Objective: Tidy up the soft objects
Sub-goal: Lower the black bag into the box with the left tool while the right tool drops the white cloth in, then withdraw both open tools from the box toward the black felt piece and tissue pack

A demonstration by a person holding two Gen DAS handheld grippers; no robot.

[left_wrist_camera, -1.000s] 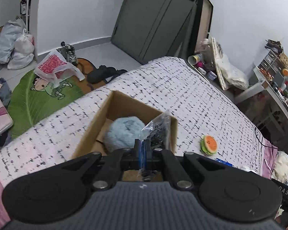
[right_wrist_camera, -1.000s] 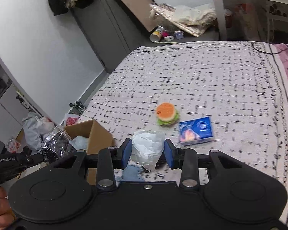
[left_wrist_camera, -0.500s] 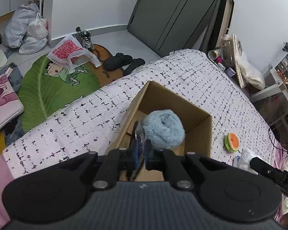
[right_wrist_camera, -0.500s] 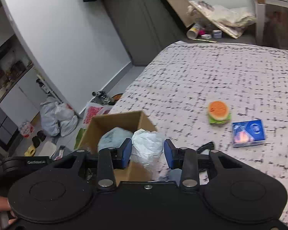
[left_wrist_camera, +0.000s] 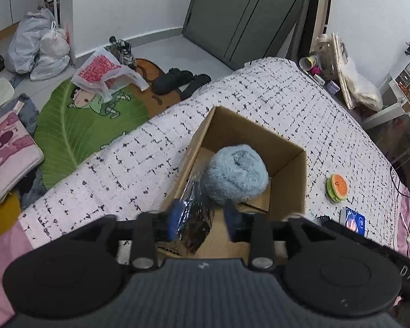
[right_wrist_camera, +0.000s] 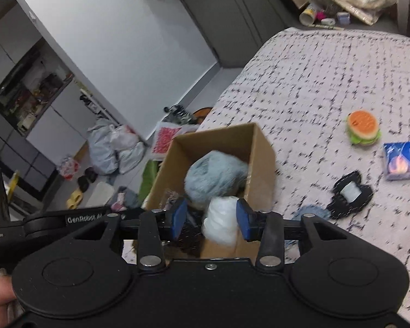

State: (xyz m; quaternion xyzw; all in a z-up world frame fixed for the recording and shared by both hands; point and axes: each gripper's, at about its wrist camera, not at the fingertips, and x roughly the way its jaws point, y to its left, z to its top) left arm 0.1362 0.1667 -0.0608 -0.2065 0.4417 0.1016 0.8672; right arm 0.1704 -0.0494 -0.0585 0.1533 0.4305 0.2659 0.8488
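Note:
An open cardboard box [left_wrist_camera: 287, 169] [right_wrist_camera: 262, 164] stands on the bed with a fluffy light-blue ball [left_wrist_camera: 236, 173] [right_wrist_camera: 214, 175] inside. My left gripper [left_wrist_camera: 202, 218] is open over the box's near end; a crinkly black-and-clear plastic bag [left_wrist_camera: 195, 221] lies against its left finger, slipping into the box. My right gripper [right_wrist_camera: 211, 220] is open above the box, and a white plastic-wrapped bundle [right_wrist_camera: 221, 224] sits between its fingers, loose. A burger plush [left_wrist_camera: 337, 187] [right_wrist_camera: 363, 127] lies on the bed to the right.
A blue tissue pack [right_wrist_camera: 403, 160] [left_wrist_camera: 354, 220] and a black-and-white fabric piece [right_wrist_camera: 350, 192] lie on the checked bedspread [left_wrist_camera: 259, 101] right of the box. A green leaf rug [left_wrist_camera: 76, 125], bags and slippers cover the floor on the left.
Both grippers moved over the box and opened. The left let go of the crinkly bag; the right let go of the white bundle, which now hangs loose between its wider fingers.

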